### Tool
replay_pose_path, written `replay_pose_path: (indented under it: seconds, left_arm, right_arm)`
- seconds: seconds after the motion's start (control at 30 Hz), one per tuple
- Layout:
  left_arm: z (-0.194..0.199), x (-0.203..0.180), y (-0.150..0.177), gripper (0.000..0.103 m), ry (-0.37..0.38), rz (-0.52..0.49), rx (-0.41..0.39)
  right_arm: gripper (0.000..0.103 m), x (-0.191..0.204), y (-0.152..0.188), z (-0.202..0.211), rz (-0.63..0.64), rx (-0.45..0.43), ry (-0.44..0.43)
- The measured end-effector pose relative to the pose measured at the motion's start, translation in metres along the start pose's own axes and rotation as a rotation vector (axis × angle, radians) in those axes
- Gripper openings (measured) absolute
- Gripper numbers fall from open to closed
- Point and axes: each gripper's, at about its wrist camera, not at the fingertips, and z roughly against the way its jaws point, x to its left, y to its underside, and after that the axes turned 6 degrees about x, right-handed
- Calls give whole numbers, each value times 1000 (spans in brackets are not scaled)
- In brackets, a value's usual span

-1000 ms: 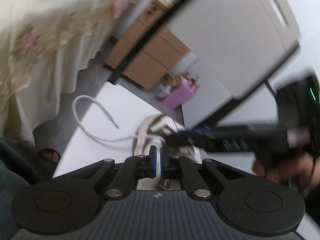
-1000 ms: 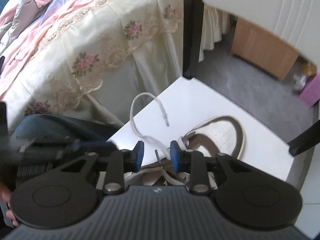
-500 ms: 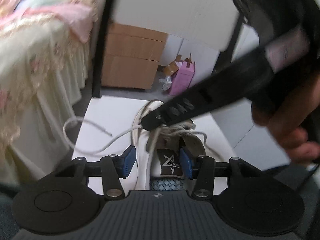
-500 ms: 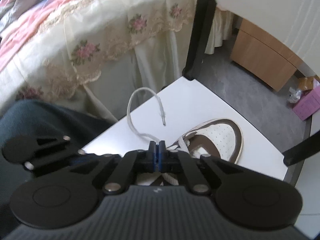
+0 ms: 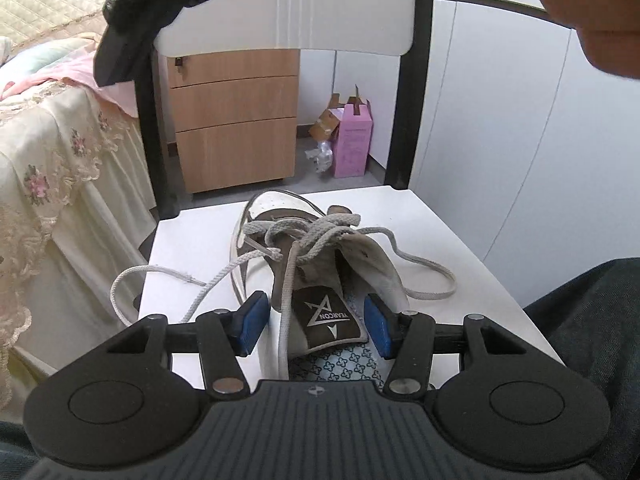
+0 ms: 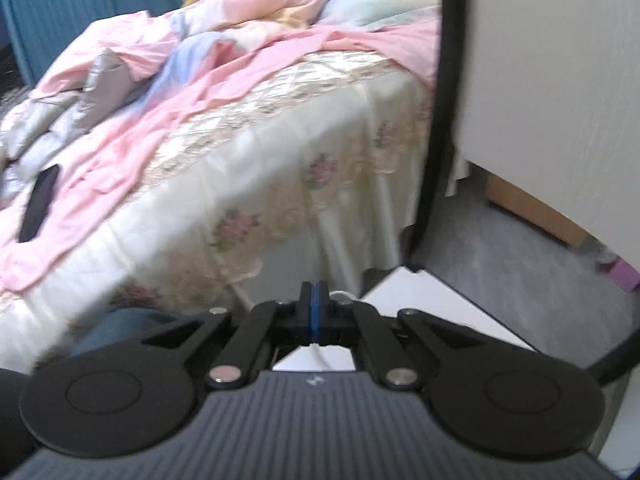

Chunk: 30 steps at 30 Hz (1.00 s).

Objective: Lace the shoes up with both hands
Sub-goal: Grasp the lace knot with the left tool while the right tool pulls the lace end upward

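Note:
A white-and-brown sneaker lies on a white chair seat, heel toward my left gripper. That gripper's jaws are opening. The tongue and one lace strand lie between its blue pads, untouched. Loose lace loops off to the left, and another loop to the right. My right gripper is shut, raised over the seat's corner. A thin white strand of lace shows at its pads. Its black body blurs the left wrist view's top left.
A bed with a floral lace cover and pink quilt stands left of the chair. Behind are the chair back, a wooden drawer unit and a pink box. A hand and dark trouser leg sit right.
The left gripper went from shut to open and rolled level behind the shoe's heel. The right gripper closed at the lace by the shoe, then rose; the shoe dropped out of its view.

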Motion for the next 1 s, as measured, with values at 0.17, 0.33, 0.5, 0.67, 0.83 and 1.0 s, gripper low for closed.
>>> replay_pose_path:
  seconds: [0.17, 0.33, 0.5, 0.67, 0.83, 1.0]
  left_arm:
    - [6, 2, -3, 56, -35, 39, -11]
    - [0, 9, -6, 43, -46, 62, -2]
    - [-6, 6, -7, 36, -90, 41, 2]
    - [-8, 6, -5, 36, -91, 37, 7]
    - [-9, 4, -4, 36, -102, 23, 6]
    - [-11, 3, -2, 36, -108, 7, 2]
  right_arm:
    - [5, -9, 19, -27, 73, 186, 42]
    - [5, -25, 44, -48, 68, 272, 84]
    - [13, -25, 49, -57, 89, 283, 82]
    - [39, -17, 47, -55, 134, 263, 52]
    - [30, -13, 53, -63, 164, 284, 57]
    - [3, -13, 60, -69, 170, 273, 111]
